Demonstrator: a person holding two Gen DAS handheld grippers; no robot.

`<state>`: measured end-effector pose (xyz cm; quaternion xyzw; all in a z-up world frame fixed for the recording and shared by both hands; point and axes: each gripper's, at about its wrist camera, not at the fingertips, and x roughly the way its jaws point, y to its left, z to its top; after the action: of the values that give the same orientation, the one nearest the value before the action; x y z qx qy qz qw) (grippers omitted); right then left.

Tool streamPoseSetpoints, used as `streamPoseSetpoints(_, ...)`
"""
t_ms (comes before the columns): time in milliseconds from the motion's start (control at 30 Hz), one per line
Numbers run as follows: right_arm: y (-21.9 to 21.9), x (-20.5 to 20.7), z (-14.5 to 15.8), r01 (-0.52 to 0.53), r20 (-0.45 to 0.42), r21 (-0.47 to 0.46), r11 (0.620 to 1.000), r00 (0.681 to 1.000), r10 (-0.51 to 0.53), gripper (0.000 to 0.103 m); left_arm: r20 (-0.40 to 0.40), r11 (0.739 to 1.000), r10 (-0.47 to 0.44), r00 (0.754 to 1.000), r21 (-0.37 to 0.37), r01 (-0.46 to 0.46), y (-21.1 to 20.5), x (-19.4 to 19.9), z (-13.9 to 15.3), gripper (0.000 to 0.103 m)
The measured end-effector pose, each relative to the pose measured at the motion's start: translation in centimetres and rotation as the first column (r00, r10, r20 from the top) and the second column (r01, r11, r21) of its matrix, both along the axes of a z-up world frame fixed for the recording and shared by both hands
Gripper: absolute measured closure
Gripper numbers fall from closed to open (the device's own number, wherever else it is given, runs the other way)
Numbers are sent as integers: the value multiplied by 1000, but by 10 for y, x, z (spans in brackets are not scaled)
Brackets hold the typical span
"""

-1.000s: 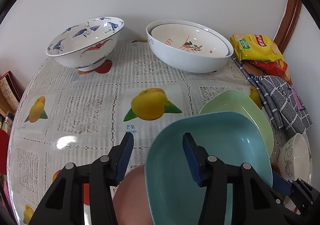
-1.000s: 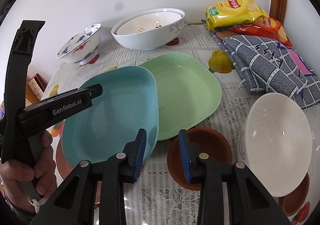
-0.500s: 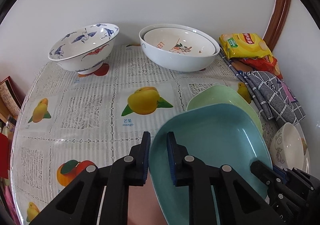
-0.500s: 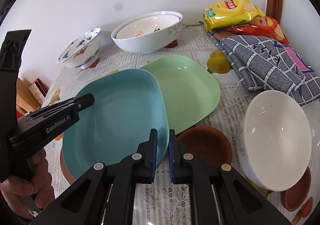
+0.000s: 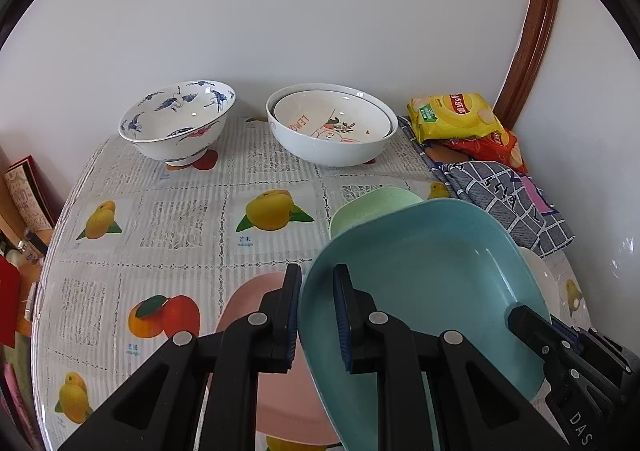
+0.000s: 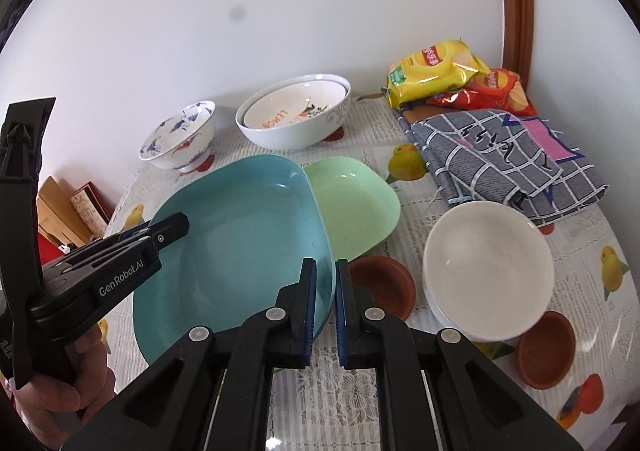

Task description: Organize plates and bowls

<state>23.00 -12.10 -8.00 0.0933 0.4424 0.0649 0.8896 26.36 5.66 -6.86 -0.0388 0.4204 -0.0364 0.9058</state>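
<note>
The fruit-print table (image 5: 168, 219) against a white wall (image 5: 320, 11) carries nested white bowls (image 5: 332, 127), a crane-painted bowl (image 5: 176, 123), a green plate (image 6: 356, 203). Left gripper (image 5: 316, 315) and right gripper (image 6: 326, 295) both clamp the blue plate (image 6: 244, 235), now lifted and tilted, uncovering a pink plate (image 5: 248, 307).

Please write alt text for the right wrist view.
Both grippers, right and left, clamp opposite rims of a blue plate held over a green plate on a fruit-print table; bowls, a cloth and snack bags lie behind.
</note>
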Motion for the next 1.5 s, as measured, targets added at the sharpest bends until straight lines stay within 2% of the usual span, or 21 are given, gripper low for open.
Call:
streamPoseSetpoints(400, -14, -35, 24, 36, 45, -1, 999, 998, -36, 96, 37, 1000, 1, 999, -26, 0, -9, -36, 23, 87)
streamPoseSetpoints(767, -21, -53, 37, 60, 71, 2, 998, 996, -60, 96, 40, 999, 3, 999, -38, -1, -13, -58, 29, 87)
streamPoseSetpoints(1500, -14, -61, 29, 60, 60, 6, 998, 996, -60, 96, 18, 998, 26, 1000, -57, -25, -2, -77, 22, 87)
